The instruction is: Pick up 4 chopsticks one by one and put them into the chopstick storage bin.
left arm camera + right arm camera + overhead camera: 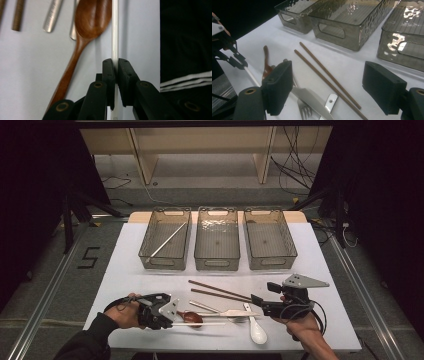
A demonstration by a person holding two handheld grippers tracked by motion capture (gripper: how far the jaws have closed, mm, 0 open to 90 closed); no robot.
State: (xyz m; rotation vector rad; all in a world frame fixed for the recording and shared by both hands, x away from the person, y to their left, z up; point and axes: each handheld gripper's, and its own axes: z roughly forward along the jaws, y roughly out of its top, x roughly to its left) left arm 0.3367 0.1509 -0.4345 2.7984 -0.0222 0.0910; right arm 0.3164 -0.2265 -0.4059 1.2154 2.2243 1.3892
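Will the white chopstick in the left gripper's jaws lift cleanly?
Probably stiff: the white chopstick looks straight and rigid. Its glossy round shaft may slip or swivel, since the left gripper clamps it near one end.

From my remote station I see a white table (320, 270) standing on grey carpeted floor (45, 270). A black numeral 5 (88, 257) is marked on the floor to the table's left, beside a metal floor rail (50, 295). Beyond the table stands a pale wooden shelf unit (200, 150), lit from above. Loose black cables (295, 167) lie at its right. Dark drapes (30, 180) close off both sides; a black stand leg (67, 222) rests at left.
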